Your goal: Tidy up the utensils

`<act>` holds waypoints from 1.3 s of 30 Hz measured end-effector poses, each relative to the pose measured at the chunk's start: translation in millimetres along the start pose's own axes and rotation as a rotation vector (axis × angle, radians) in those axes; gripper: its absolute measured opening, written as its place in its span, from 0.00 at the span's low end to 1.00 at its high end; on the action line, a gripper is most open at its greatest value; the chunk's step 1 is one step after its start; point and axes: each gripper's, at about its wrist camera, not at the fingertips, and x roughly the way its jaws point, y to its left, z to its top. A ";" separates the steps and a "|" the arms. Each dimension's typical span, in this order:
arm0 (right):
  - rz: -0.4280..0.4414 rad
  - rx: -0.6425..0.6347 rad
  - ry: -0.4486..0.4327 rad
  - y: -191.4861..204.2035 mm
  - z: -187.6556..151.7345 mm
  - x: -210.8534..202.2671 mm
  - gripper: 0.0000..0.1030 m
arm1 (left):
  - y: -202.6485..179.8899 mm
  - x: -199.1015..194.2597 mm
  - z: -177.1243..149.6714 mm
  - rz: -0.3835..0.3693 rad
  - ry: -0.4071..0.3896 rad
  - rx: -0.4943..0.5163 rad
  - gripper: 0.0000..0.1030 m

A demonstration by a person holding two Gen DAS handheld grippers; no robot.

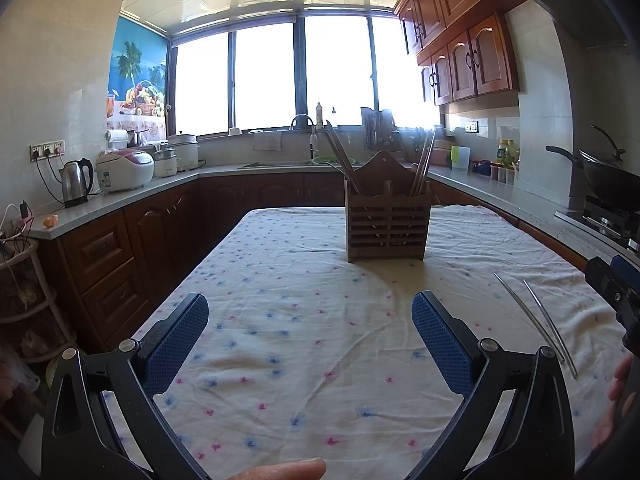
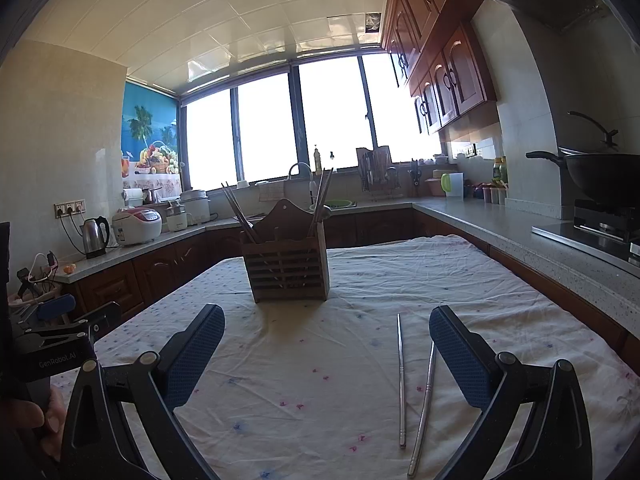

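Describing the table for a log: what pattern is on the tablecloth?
White cloth tablecloth scattered with small pink and blue flowers, clearest in the left wrist view.

- White letters "GenRobot.AI" stand on the black body of the left claw [image 2: 60,344], seen at nine o'clock in the right wrist view.

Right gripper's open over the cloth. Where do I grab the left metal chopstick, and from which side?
Likely mid-shaft on the left chopstick, coming straight down with the right gripper open across its width. It lies flat on the tablecloth, thin, apart from the other chopstick.
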 end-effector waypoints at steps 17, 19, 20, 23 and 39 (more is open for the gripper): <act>-0.002 0.001 0.000 0.4 -0.5 0.0 1.00 | -2.2 -0.5 1.1 -0.006 0.001 0.002 1.00; -0.001 0.002 0.000 1.0 -0.2 -0.4 1.00 | -1.8 -0.2 1.0 -0.008 0.004 0.000 1.00; -0.001 0.001 -0.001 0.2 -0.6 0.0 1.00 | -1.7 0.1 0.9 -0.010 0.006 -0.002 1.00; -0.001 0.001 0.000 0.4 -0.7 0.0 1.00 | -1.9 0.8 0.5 -0.014 0.011 -0.002 1.00; 0.006 0.002 -0.003 5.0 1.4 -2.5 1.00 | -4.5 0.9 1.6 -0.029 0.012 0.003 1.00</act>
